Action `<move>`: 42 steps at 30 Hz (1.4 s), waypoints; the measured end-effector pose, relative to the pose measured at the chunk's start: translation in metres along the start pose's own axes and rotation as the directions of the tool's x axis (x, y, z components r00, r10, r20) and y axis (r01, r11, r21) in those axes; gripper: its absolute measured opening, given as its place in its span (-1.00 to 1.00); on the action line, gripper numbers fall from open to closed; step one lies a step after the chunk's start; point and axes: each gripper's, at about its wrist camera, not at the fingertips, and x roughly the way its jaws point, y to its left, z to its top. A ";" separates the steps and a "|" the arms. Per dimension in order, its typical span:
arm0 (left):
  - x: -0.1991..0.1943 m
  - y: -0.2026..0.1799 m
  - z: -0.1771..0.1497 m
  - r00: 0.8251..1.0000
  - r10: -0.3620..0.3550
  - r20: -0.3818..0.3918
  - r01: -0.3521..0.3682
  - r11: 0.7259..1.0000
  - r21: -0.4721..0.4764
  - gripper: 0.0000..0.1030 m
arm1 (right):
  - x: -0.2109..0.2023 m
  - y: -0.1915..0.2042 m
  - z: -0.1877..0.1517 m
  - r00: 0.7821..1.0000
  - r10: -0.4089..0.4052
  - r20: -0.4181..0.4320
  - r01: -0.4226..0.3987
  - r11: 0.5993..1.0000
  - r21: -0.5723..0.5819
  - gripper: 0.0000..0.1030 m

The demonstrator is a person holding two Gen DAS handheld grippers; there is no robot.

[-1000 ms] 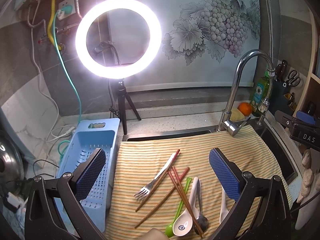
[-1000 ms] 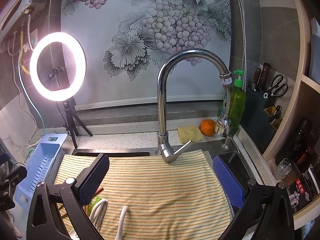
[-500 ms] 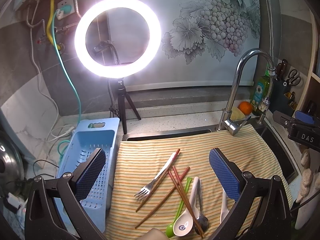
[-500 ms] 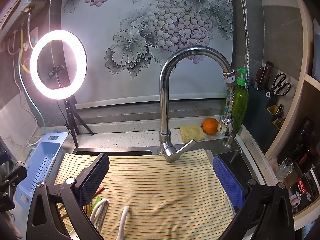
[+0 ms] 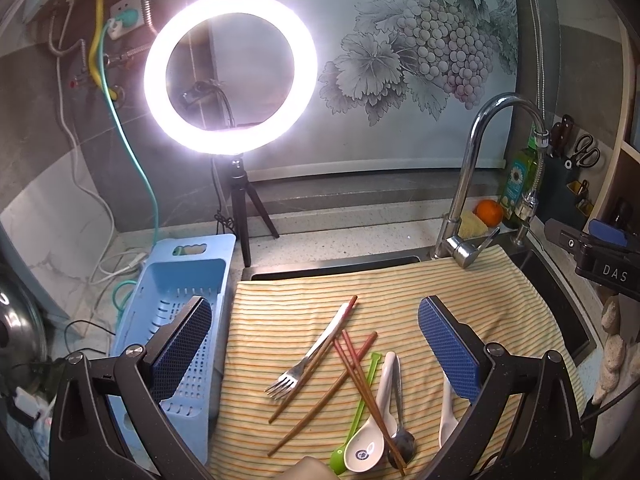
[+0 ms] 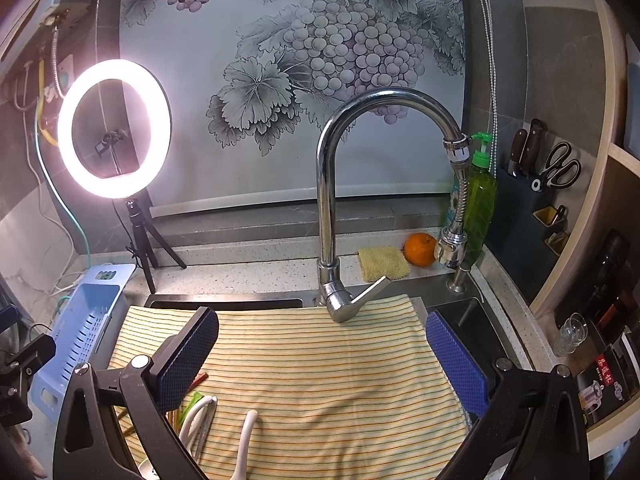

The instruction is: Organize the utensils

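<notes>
Utensils lie in a loose pile on the striped cloth [image 5: 288, 312] in the left wrist view: a fork [image 5: 308, 360], brown chopsticks [image 5: 360, 376], a green spoon [image 5: 358, 404], a white ceramic spoon [image 5: 374, 416], a metal spoon [image 5: 400, 420] and a second white spoon [image 5: 447, 412]. My left gripper [image 5: 316, 344] hangs open above them, holding nothing. My right gripper [image 6: 324, 360] is open over the bare cloth [image 6: 320, 368], with white spoon handles [image 6: 246, 436] at its lower left. The blue slotted tray [image 5: 180, 312] stands left of the cloth.
A lit ring light [image 5: 228, 80] on a tripod stands behind the tray. The chrome faucet [image 6: 332, 216] rises at the cloth's far edge, with a sponge [image 6: 382, 262], an orange [image 6: 420, 249] and a green soap bottle [image 6: 482, 204] beside it. Cables trail at far left.
Almost nothing has changed. The right wrist view has shifted slightly; the utensils and both open grippers stay where they were.
</notes>
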 end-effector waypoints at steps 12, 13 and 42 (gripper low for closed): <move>0.001 -0.001 0.001 1.000 -0.001 -0.003 0.001 1.000 0.000 0.99 | 0.001 0.000 -0.001 1.000 0.004 -0.003 -0.004 1.000 -0.001 0.99; 0.001 -0.001 0.001 1.000 -0.001 -0.003 0.001 1.000 -0.001 0.99 | 0.001 0.000 -0.002 1.000 0.004 -0.003 -0.004 1.000 -0.001 0.99; 0.017 0.010 -0.040 0.989 -0.029 -0.145 0.029 1.000 -0.003 0.98 | 0.034 0.001 -0.029 0.971 0.164 -0.173 -0.163 0.986 0.024 0.99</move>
